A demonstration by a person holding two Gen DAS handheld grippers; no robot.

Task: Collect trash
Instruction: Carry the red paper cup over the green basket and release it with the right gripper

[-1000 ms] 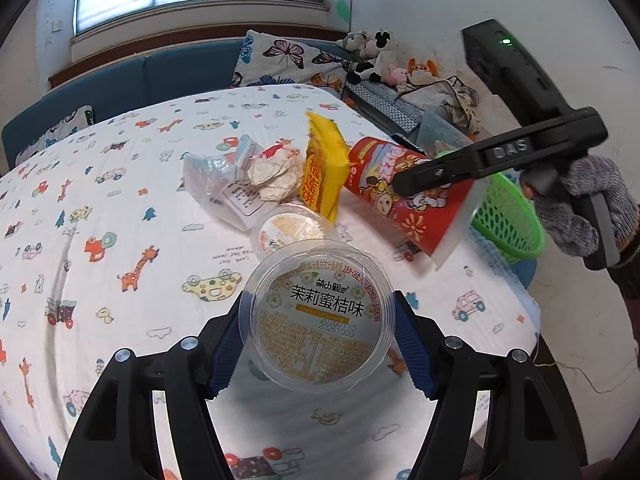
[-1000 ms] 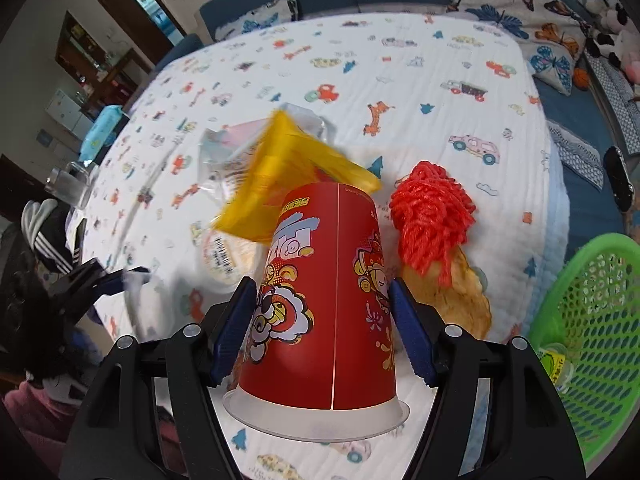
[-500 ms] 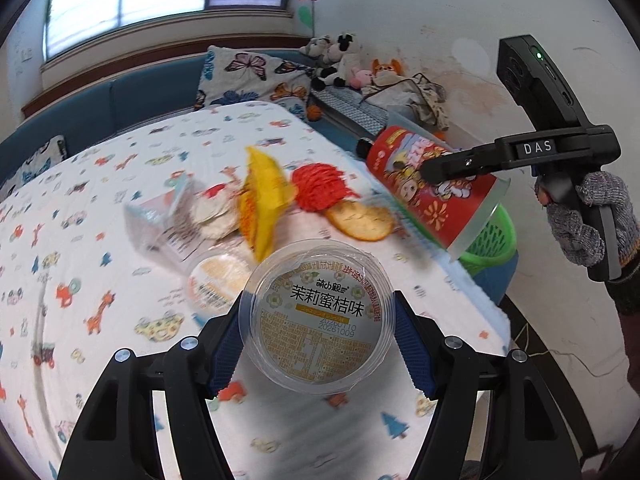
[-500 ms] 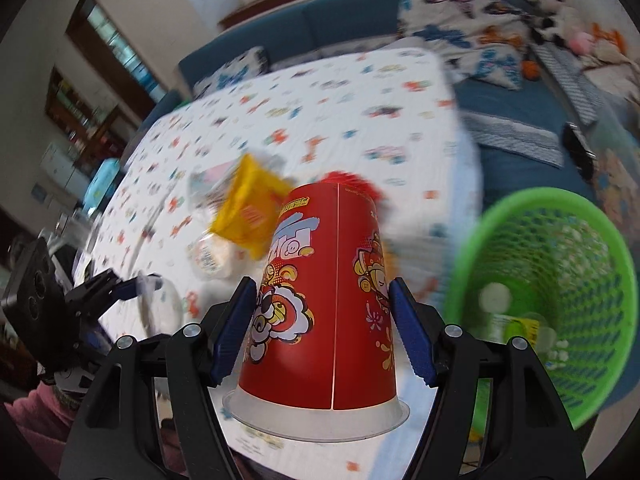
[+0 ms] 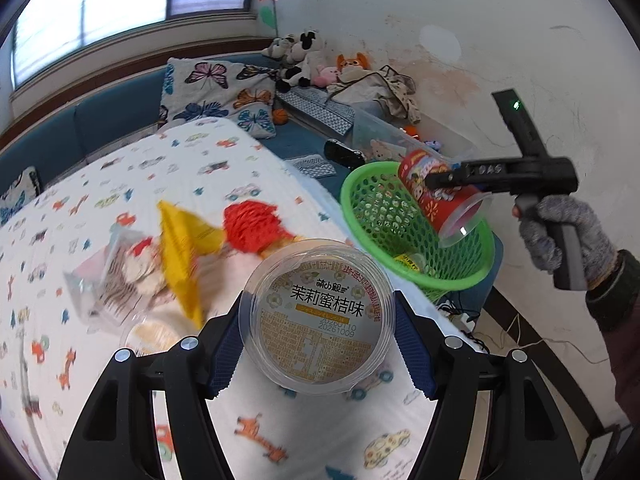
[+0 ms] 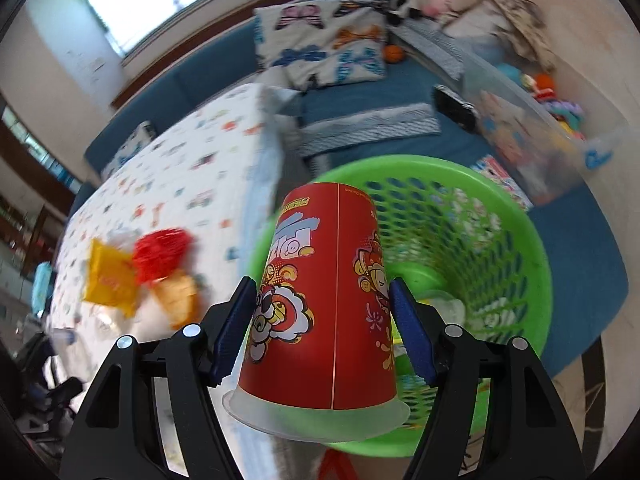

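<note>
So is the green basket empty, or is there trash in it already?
Not empty. The green basket already holds a few small pieces at the bottom, seen through its mesh. The red paper cup is above it, in the right hand-held gripper.

Worktop (image 5: pixel 120 184) covered by a white cloth printed with cartoon cars and animals. Lying on it, clustered near the right edge: yellow wrapper (image 5: pixel 182 248), standing up on edge; red mesh ball (image 5: pixel 252 226) just right of it; clear plastic bag with crumpled white paper (image 5: pixel 116 268) to its left; round foil lid (image 5: pixel 152 338) in front, nearer the camera. Orange flat piece (image 6: pixel 178 298) sits just beside the red mesh. Motion blur obscures finer detail.
</note>
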